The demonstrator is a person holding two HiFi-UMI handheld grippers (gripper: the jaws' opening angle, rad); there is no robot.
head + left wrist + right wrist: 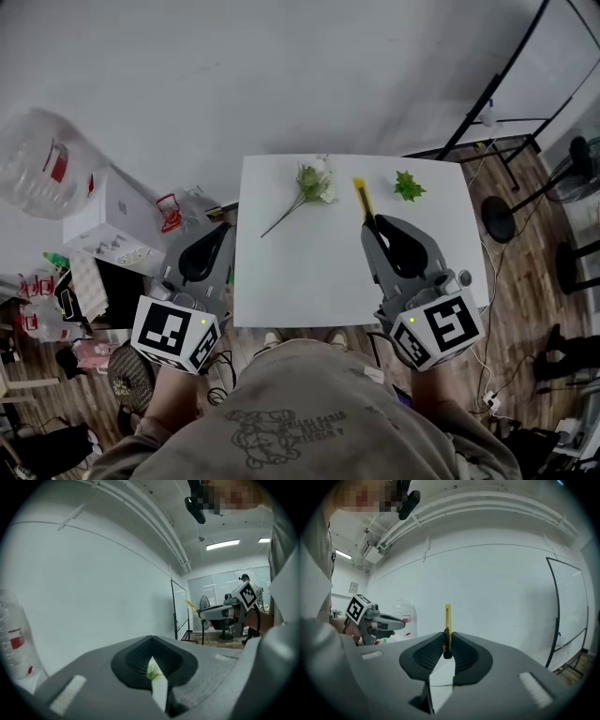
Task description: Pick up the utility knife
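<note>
The utility knife (361, 199) is slim and yellow with a black end. My right gripper (375, 228) is shut on that black end, over the white table (309, 281). In the right gripper view the knife (448, 620) sticks out straight beyond the closed jaws of the right gripper (447, 645). The left gripper view shows the knife (192, 607) slanting up, off the tabletop. My left gripper (221, 236) hangs beside the table's left edge, shut and empty. In its own view the left gripper (152, 662) shows only a sliver of table and green between its jaws.
An artificial flower sprig (307, 187) and a small green leaf cluster (408, 186) lie at the table's far side. Left of the table sit a water jug (37, 164), a white box (112, 220) and floor clutter. A black stand base (502, 220) is at the right.
</note>
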